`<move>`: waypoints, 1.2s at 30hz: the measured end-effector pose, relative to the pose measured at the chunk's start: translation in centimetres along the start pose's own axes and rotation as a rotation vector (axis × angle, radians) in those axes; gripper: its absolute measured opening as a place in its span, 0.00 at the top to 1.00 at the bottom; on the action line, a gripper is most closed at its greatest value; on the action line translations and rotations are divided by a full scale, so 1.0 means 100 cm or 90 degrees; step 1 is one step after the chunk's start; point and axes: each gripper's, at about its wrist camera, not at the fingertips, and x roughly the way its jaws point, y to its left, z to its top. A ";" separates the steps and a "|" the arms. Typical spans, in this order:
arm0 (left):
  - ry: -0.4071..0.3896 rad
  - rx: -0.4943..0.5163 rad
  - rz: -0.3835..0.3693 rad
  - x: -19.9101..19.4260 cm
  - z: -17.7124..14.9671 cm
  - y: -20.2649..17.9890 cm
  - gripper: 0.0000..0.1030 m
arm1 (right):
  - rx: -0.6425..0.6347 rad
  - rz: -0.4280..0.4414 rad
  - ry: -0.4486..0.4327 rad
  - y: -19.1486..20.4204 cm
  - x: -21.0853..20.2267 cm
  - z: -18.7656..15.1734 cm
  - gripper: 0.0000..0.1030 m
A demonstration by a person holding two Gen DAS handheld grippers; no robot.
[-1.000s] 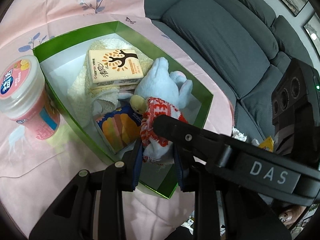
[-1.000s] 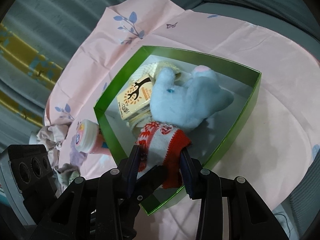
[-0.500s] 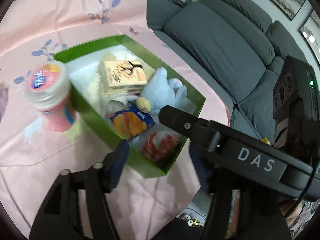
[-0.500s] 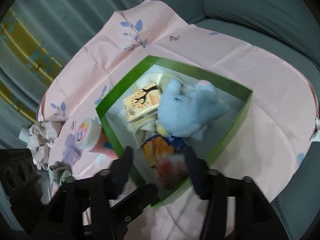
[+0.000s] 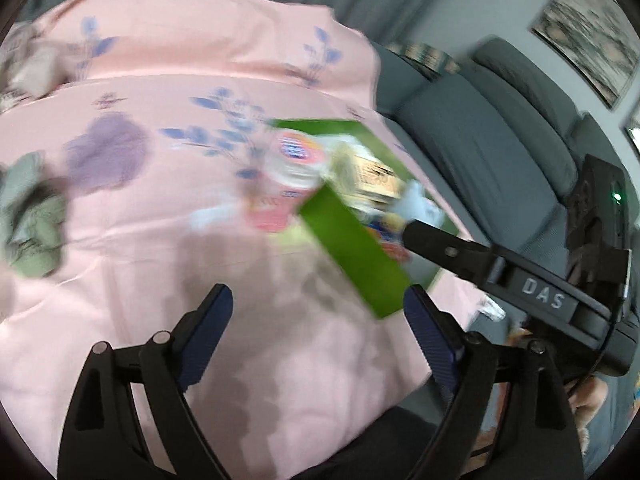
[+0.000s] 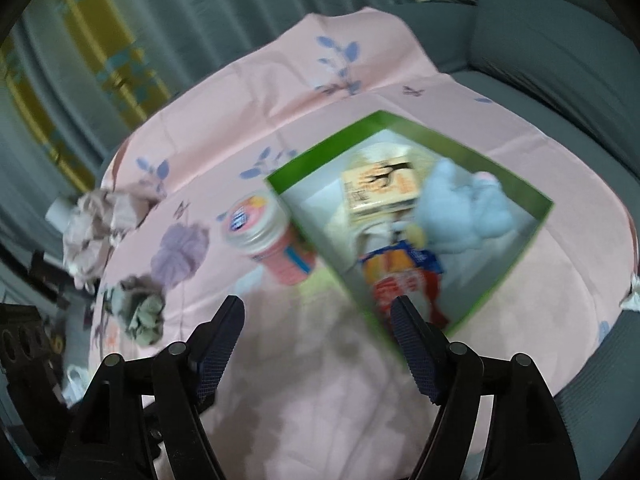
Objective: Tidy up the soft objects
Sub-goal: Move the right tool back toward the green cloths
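Soft objects sit packed in the green box [image 6: 500, 280] at centre right; crumpled cloths [image 6: 140, 312] lie at left. Our left gripper [image 5: 316, 320] and right gripper [image 6: 316, 328] fingers are opening, empty. Blur probably risks us clipping the pink jar [image 6: 264, 236].

box [image 6: 532, 232] sits on cloth [image 6: 320, 380] spread over sofa [image 6: 560, 52]. in box: tissue pack [image 6: 380, 186] on top of towel [image 6: 372, 158] at far end, plush toy [image 6: 468, 212] to its right, snack bag [image 6: 396, 262] nearer, knit item [image 6: 404, 288] nearest, by near corner. jar [image 6: 260, 232] stands on cloth just outside box's left wall. further left on cloth, two crumpled fabric pieces: one [image 6: 140, 312] near, other [image 6: 96, 216] behind it at cloth edge. curtain [image 6: 120, 40] behind all.
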 end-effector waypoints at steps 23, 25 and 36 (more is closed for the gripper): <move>-0.086 -0.237 0.272 -0.079 -0.077 0.184 0.15 | -0.209 0.041 0.132 0.156 0.082 -0.070 0.25; -0.085 -0.249 0.267 -0.081 -0.079 0.190 0.15 | -0.225 0.049 0.134 0.169 0.087 -0.073 0.25; -0.081 -0.279 0.254 -0.082 -0.089 0.213 0.16 | -0.235 0.140 0.193 0.244 0.141 -0.069 0.25</move>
